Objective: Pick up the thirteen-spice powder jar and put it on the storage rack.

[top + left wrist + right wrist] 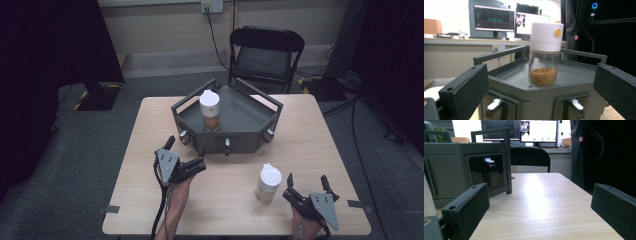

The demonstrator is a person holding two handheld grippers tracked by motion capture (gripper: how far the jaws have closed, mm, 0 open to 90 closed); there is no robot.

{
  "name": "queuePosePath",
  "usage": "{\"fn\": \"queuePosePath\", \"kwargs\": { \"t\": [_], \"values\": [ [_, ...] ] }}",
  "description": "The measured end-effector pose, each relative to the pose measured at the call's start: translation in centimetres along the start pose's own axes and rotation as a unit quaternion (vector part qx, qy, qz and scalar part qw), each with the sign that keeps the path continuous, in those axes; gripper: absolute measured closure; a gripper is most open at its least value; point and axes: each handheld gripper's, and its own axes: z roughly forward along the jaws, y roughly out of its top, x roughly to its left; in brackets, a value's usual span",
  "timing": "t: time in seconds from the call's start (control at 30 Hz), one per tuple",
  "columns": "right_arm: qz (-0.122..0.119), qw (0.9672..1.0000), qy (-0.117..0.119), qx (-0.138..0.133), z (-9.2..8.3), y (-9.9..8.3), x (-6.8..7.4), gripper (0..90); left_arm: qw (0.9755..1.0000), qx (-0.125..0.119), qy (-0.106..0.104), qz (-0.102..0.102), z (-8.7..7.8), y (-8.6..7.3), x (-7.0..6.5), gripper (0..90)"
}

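Both our left gripper [186, 151] and right gripper [306, 185] are spread, empty. At frame centre, the spice jar [545, 53] stands on the grey tray [240, 117]. We should likely straddle its glass body squarely.

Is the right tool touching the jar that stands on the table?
Apart. In the high view, bare table shows between the right tool and the jar, and its jaws stand open.

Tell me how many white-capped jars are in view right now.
2. One jar stands on the grey tray at the table's far side; the other jar stands on the table beside the right gripper. None seems hidden.
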Motion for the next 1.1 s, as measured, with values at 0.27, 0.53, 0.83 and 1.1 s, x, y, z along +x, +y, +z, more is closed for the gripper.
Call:
{"fn": "queuePosePath", "kwargs": {
  "t": [0.27, 0.53, 0.83, 1.1],
  "values": [
    [0.000, 1.0000, 0.001, 0.000, 0.0, 0.0, 0.0, 0.6, 0.9997, -0.009, 0.020, 0.012, -2.0, -1.8, -0.2, 0.0],
    [0.000, 1.0000, 0.001, 0.000, 0.0, 0.0, 0.0, 0.6, 0.9990, -0.014, 0.041, 0.012, -4.6, -3.8, -0.5, 0.0],
    [0.000, 1.0000, 0.001, 0.000, 0.0, 0.0, 0.0, 0.6, 0.9974, 0.000, 0.071, 0.010, -5.9, -6.1, -0.7, 0.0],
    [0.000, 1.0000, 0.001, 0.000, 0.0, 0.0, 0.0, 0.6, 0.9954, 0.011, 0.086, 0.039, -6.4, -7.5, -1.4, 0.0]
  ]
}}
